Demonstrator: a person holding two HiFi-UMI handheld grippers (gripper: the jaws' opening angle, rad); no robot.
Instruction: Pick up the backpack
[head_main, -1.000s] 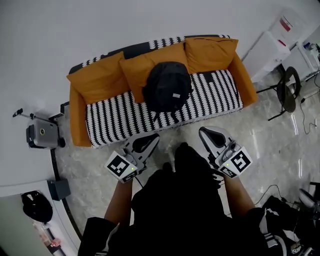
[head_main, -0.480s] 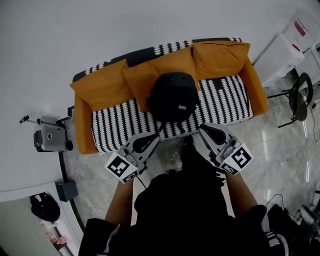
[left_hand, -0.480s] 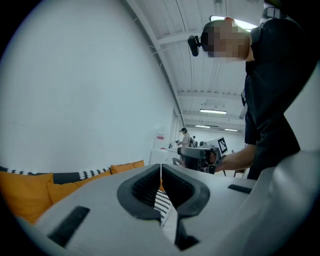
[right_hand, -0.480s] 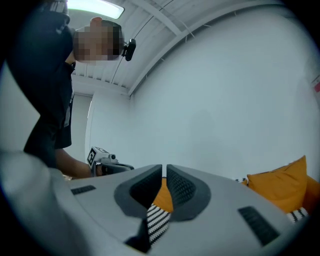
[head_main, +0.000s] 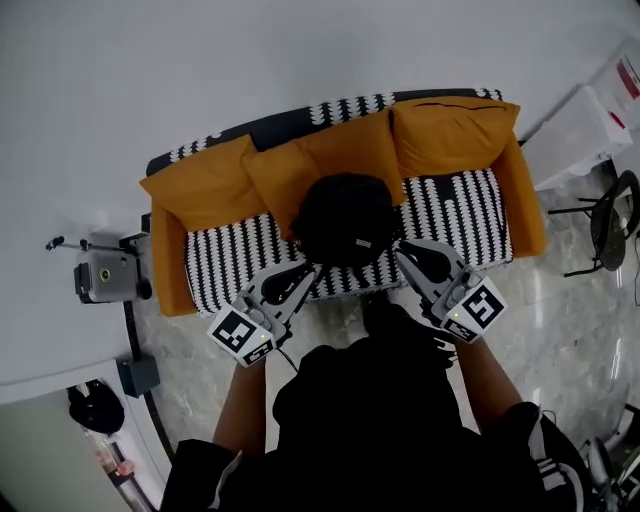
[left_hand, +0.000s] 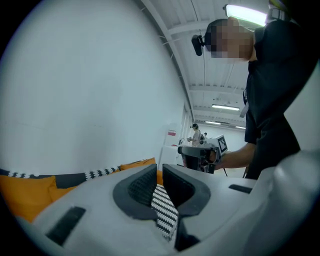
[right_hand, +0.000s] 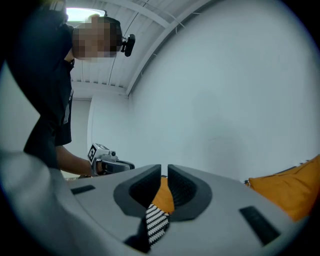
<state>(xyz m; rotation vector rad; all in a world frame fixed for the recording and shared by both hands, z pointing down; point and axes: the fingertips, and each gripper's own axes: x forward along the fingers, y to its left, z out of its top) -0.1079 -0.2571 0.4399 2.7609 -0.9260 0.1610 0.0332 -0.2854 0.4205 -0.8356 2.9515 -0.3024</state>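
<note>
Backpack (head_main: 343, 220): rounded, black, soft fabric

Left gripper (head_main: 308, 269) and right gripper (head_main: 401, 249) nearer the backpack (head_main: 343, 218).

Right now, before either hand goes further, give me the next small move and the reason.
Probably open both sets of jaws. The left gripper and right gripper are shut and empty, with their tips at the front edge of the sofa. They flank the black backpack on the seat, and neither holds it. Shut jaws cannot grip it.
</note>
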